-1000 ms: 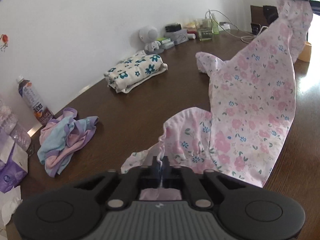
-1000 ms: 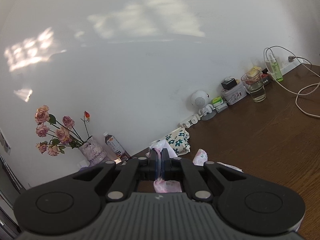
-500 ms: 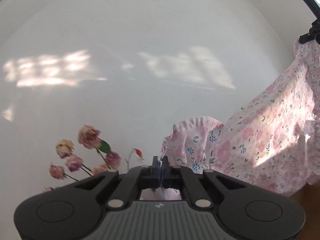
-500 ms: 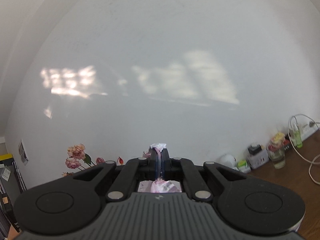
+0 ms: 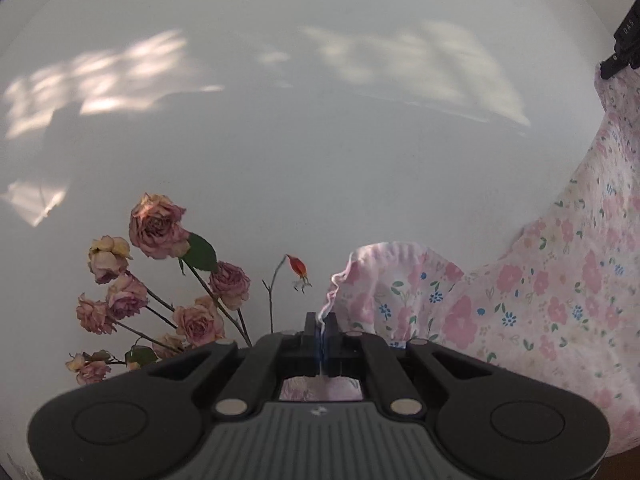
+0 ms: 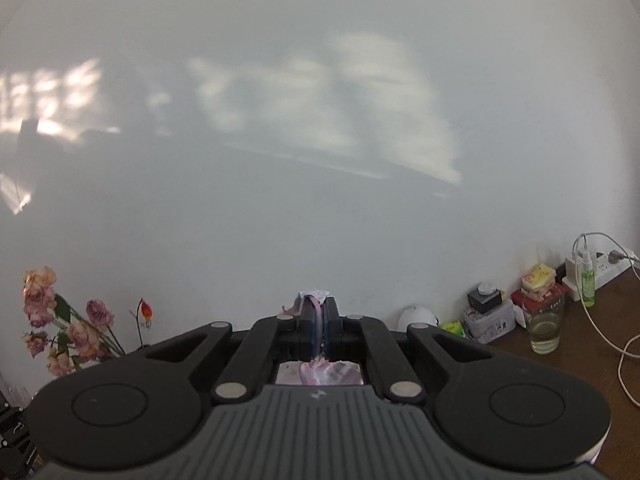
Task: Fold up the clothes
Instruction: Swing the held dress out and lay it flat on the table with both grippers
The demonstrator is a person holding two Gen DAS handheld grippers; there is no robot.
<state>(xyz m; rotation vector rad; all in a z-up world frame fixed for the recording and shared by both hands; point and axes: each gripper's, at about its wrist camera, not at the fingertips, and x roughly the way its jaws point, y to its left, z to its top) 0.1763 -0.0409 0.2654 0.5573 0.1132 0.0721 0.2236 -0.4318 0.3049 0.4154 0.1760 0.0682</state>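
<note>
**Both tongs pinched on the pink floral garment, held up against the wall**

Your left gripper (image 5: 321, 326) has its two fingers pressed together on a ruffled edge of the pink floral garment (image 5: 532, 304); a thin strip of the frill rises out from between the pads, and more of the cloth shows through the opening behind the fingers. From that pinch the garment spreads to your right and climbs steeply toward the upper right edge of the left wrist view, where a small black piece (image 5: 624, 50) touches its top corner; you cannot tell from this view exactly what that piece is. The cloth hangs in the air in front of the white wall (image 5: 320, 140), which carries pale patches of sunlight.

Your right gripper (image 6: 319, 312) is likewise closed on the garment: a small crumpled tuft of pink cloth pokes out above its fingertips and a fold of it lies in the opening behind them.

To the left of both grippers stands a bunch of dried pink roses (image 5: 160, 280) with one red bud (image 5: 298, 268). In the right wrist view the brown table (image 6: 592, 364) runs along the wall at lower right, bearing a glass of liquid (image 6: 545, 330), a green spray bottle (image 6: 587, 280), a few small tins and boxes (image 6: 490, 318), a white round object (image 6: 418, 316) and a white cable (image 6: 624, 344).
</note>
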